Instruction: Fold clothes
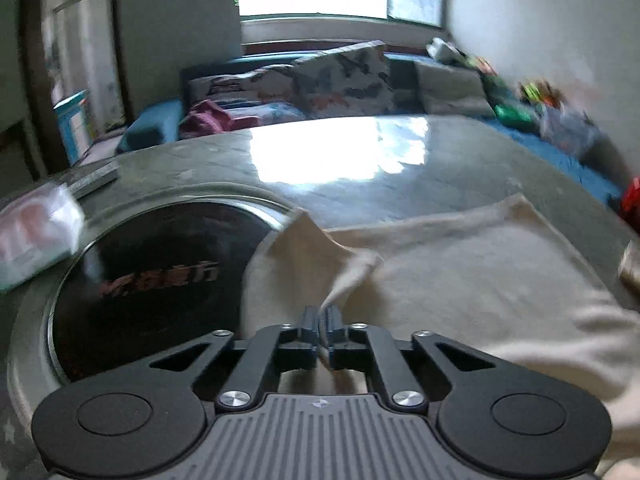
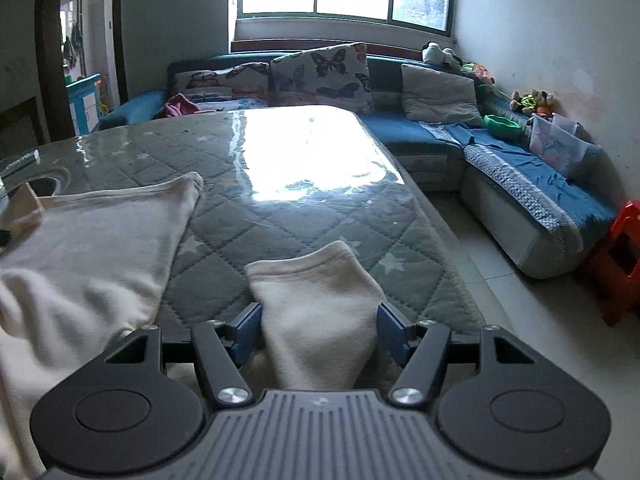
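Note:
A cream fleece garment lies spread on the grey quilted table. My left gripper is shut on a pinched-up fold of its left edge, lifted a little above the cloth. In the right wrist view the garment's body lies to the left and one cream sleeve runs between the fingers of my right gripper. The right jaws stand wide apart on either side of the sleeve, not closed on it.
A round black induction cooktop is set into the table at the left, with a plastic packet beside it. A blue corner sofa with cushions lies beyond. A red stool stands on the floor at right.

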### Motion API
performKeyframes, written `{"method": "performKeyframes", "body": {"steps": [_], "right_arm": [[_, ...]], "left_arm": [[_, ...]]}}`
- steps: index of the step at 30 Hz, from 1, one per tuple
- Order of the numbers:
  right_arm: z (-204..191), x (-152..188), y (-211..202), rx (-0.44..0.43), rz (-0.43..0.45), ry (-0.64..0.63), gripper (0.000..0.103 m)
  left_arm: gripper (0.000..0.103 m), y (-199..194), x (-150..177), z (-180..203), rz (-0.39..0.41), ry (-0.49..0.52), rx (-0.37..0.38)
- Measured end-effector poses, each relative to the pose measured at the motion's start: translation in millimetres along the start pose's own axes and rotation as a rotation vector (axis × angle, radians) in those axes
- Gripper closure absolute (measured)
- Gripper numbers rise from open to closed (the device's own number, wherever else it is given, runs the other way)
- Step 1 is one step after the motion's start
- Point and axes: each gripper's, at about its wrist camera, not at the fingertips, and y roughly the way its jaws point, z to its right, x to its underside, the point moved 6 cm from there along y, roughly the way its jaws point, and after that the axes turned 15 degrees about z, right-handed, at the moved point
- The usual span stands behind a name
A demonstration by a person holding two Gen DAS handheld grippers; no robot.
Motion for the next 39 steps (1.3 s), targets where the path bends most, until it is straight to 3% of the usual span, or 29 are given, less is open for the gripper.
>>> {"method": "performKeyframes", "body": {"steps": [5, 10, 17, 21, 27, 33, 39], "right_arm": [[10, 2, 0, 0.019, -0.014, -0.005, 0.037], [15, 2, -2, 0.032, -0.011, -0.011, 0.035], [11, -7, -15, 0.016, 0.010, -0.053, 0.035], [-8, -20, -35, -0.065, 0.042, -0.088, 0.035], [-60, -27, -61, -0.296, 0.033, -0.129, 0.035], [-127, -18, -76, -0.540, 0.000, -0.195, 0.037], [-174, 8, -86, -0.699, -0.067, -0.276, 0.048]], "left_arm": [[0.101, -39, -13, -52, 0.076, -0.108, -0.107], [0.101, -88, -2, -103, 0.097, -0.198, -0.224], [0.101, -116, 43, -141, 0.012, -0.231, -0.327], [0.101, -120, 52, -140, -0.014, -0.214, -0.325], [0.101, -135, 61, -138, -0.045, -0.200, -0.348], [0.101, -146, 67, -139, -0.091, -0.194, -0.366], [0.097, -153, 58, -143, -0.072, -0.190, -0.411]]}}
